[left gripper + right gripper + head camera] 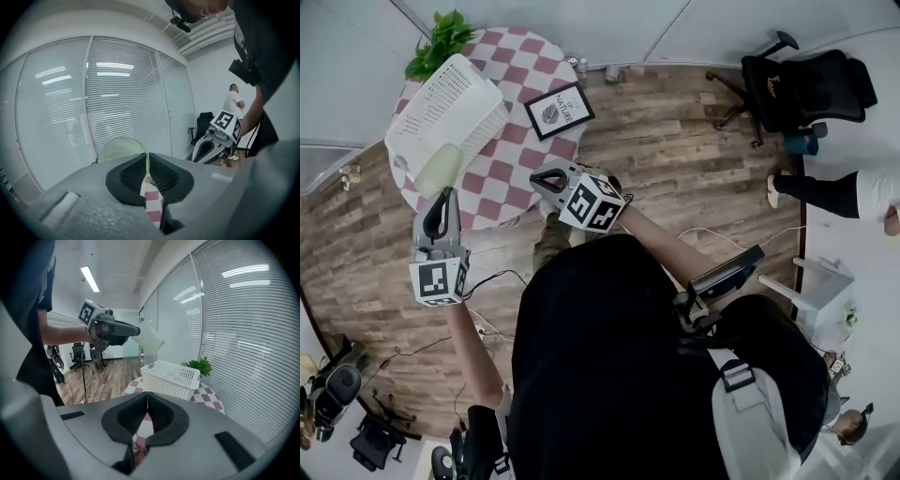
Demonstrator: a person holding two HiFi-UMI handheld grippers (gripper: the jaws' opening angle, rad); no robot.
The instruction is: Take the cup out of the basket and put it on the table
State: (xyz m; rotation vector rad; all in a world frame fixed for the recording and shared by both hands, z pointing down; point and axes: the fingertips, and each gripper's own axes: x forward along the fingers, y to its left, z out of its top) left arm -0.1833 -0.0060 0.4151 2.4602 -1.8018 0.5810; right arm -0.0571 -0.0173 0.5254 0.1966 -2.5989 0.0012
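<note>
A pale green translucent cup (438,167) hangs just off the near rim of the white slotted basket (441,103), above the checkered round table (520,141). My left gripper (442,195) is shut on the cup's rim. In the left gripper view the cup (117,150) rises behind the left gripper (146,161), whose jaws pinch its wall. My right gripper (539,178) hovers over the table's near edge, shut and holding nothing. The right gripper view has its own jaws (147,401) pressed together, with the basket (171,378) beyond them and the cup (150,339) held high in the left gripper (136,331).
A framed picture (559,111) lies on the table to the right of the basket. A green plant (441,42) stands at the table's far edge. A black office chair (797,89) and a person's legs (825,192) are at the right, on the wooden floor.
</note>
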